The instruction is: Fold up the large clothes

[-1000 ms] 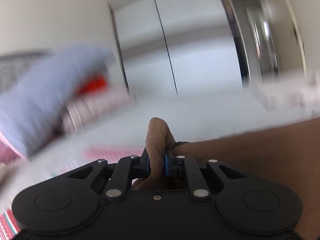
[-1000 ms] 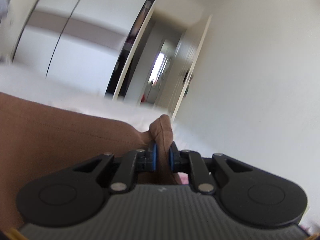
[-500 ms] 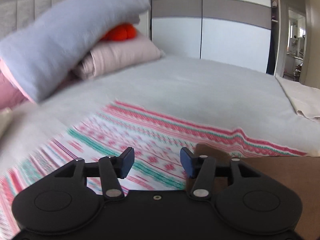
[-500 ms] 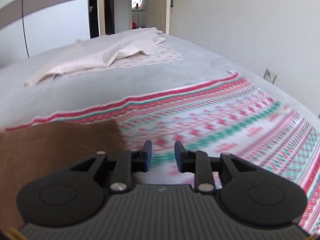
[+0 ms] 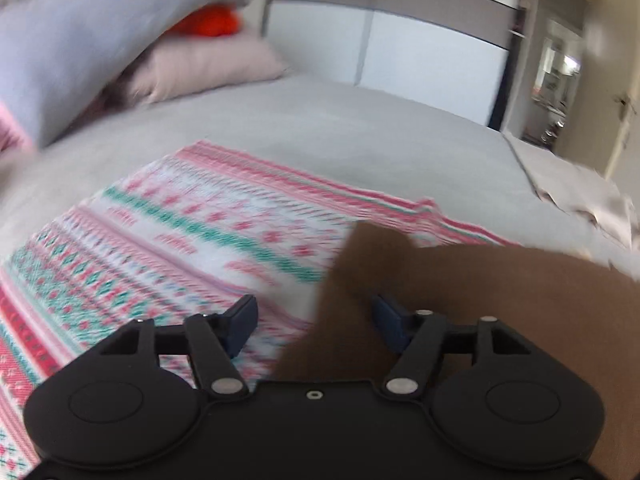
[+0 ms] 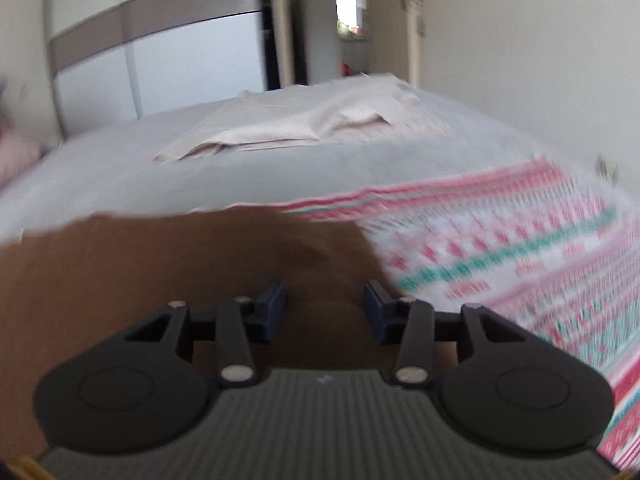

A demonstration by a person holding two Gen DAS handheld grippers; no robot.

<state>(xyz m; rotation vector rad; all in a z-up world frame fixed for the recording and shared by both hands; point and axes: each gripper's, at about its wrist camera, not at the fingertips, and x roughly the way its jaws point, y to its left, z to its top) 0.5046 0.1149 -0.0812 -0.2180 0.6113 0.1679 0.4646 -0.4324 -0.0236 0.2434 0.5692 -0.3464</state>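
A brown garment (image 5: 500, 300) lies flat on a patterned blanket (image 5: 180, 232) of pink, teal and white bands, which is spread over a grey bed (image 5: 340, 132). In the left wrist view the left gripper (image 5: 314, 314) hangs over the garment's near corner with its jaws opening; the brown cloth lies beneath the gap and the pads do not press on it, so nothing is held. In the right wrist view the right gripper (image 6: 325, 300) stands above the garment's opposite corner, its jaws also opening, somewhat less wide, with the brown cloth (image 6: 160, 280) lying below them and no grip on it. The garment's far edge runs close to the blanket's pink border. Farther up the bed sits a pale folded sheet (image 6: 288, 128), well apart from the garment. At the head of the bed a grey pillow (image 5: 100, 32) leans over a pinkish pillow (image 5: 208, 68), with something orange (image 5: 216, 20) between them. Both views are blurred.
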